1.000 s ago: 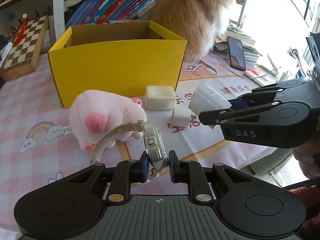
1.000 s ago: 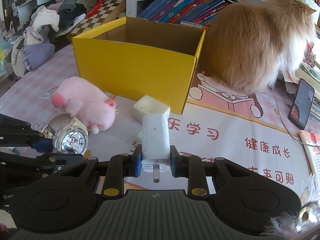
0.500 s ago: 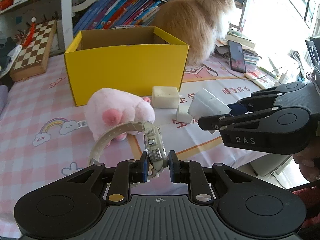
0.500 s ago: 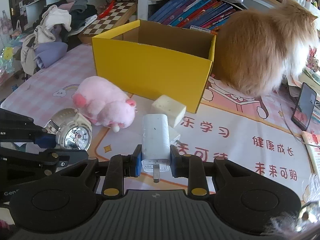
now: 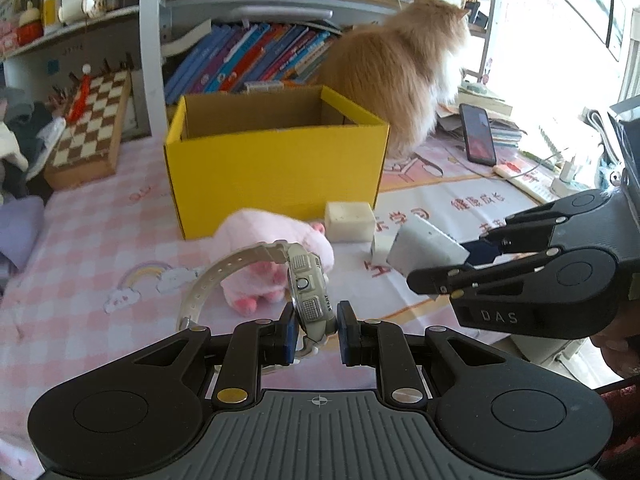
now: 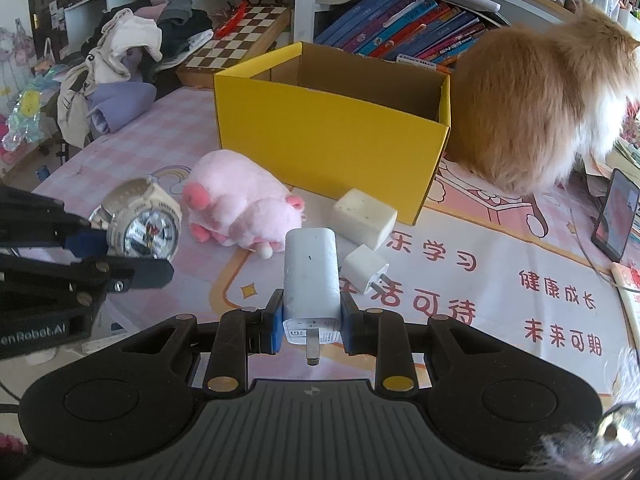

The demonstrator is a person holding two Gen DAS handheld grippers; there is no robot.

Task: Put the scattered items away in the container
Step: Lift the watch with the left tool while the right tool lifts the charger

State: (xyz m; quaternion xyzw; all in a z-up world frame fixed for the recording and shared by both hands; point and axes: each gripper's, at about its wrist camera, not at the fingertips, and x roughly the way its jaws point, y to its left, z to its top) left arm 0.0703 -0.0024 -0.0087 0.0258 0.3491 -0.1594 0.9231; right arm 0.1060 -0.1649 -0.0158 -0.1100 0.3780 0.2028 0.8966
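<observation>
My left gripper (image 5: 314, 330) is shut on a cream wristwatch (image 5: 308, 284), held above the table; the same watch (image 6: 144, 228) shows at the left of the right wrist view. My right gripper (image 6: 311, 316) is shut on a white plug charger (image 6: 311, 276), also seen as the charger (image 5: 424, 250) at the right of the left wrist view. The open yellow box (image 5: 276, 172) (image 6: 332, 136) stands ahead with its inside bare. On the table in front of it lie a pink plush pig (image 6: 236, 204), a cream block (image 6: 364, 218) and a small white plug adapter (image 6: 366, 268).
A fluffy orange cat (image 6: 536, 96) sits right beside the box on its right. A phone (image 6: 614, 216) leans at the far right. A chessboard (image 5: 94, 120), books (image 5: 248, 60) and a clothes pile (image 6: 128, 60) lie behind and to the left.
Both grippers have risen and drawn back from the box, each still holding its item; the box and table items look smaller and farther.
</observation>
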